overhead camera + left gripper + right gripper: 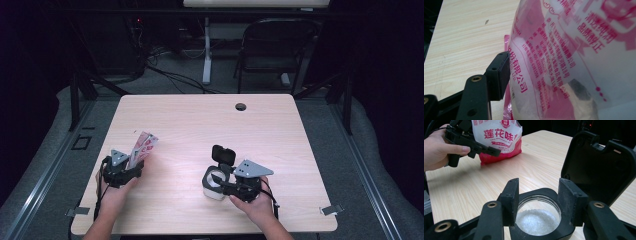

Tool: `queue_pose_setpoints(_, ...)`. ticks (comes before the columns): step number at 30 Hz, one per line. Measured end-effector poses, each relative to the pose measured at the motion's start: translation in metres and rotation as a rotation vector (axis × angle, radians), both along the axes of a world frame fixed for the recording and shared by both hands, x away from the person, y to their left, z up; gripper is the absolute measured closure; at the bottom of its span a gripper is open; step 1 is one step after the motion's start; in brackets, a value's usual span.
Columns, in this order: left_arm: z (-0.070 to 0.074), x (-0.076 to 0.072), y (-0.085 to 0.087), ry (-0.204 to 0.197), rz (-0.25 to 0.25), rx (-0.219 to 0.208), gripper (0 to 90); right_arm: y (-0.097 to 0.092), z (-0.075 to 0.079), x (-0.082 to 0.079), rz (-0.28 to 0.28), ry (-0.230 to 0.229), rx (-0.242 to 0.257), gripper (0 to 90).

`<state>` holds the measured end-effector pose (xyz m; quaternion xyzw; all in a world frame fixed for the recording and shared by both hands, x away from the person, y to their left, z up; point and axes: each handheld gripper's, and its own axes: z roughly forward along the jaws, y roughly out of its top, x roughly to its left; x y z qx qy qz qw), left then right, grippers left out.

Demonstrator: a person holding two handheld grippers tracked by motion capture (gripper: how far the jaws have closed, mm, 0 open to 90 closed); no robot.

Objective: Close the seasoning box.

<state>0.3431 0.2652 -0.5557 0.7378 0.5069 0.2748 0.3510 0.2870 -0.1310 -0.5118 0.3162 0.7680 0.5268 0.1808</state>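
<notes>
High view. The left gripper (131,165) stands at the near left of the table (200,125) with the bag (144,146) rising upright from between its jaws; the bag's base rests on the table, so it needs little support. The right gripper (223,181) holds the jar (215,184) near the front edge, its hinged lid (223,154) thrown back so the mouth stays clear, probably for filling from the bag.

Left gripper view. One black pad (499,75) lies just beside the bag's (574,62) printed film, barely touching it if at all; the other jaw is hidden behind the bag. The jaws are released, wide apart around the bag and not pressing it.

Right gripper view. The right gripper's (539,202) two pads bracket the jar's (537,220) black collar on either side, apparently clamped on it to steady it. White granules (536,222) lie low in the jar. The lid (599,167) stands open behind. Farther off, the left gripper (486,148) sits beside the upright bag (499,137), well apart from the jar.
</notes>
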Motion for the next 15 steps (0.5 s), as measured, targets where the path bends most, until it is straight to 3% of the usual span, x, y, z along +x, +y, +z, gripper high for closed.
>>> queue_pose_setpoints(3,0.003,-0.001,-0.001,-0.014,-0.030,-0.019,39.6,0.000,0.000,0.000,0.002,-0.001,0.003,51.6)
queue_pose_setpoints(15,0.007,-0.005,-0.025,0.004,-0.259,-0.004,36.8,-0.001,0.000,0.000,0.001,0.000,0.009,51.6)
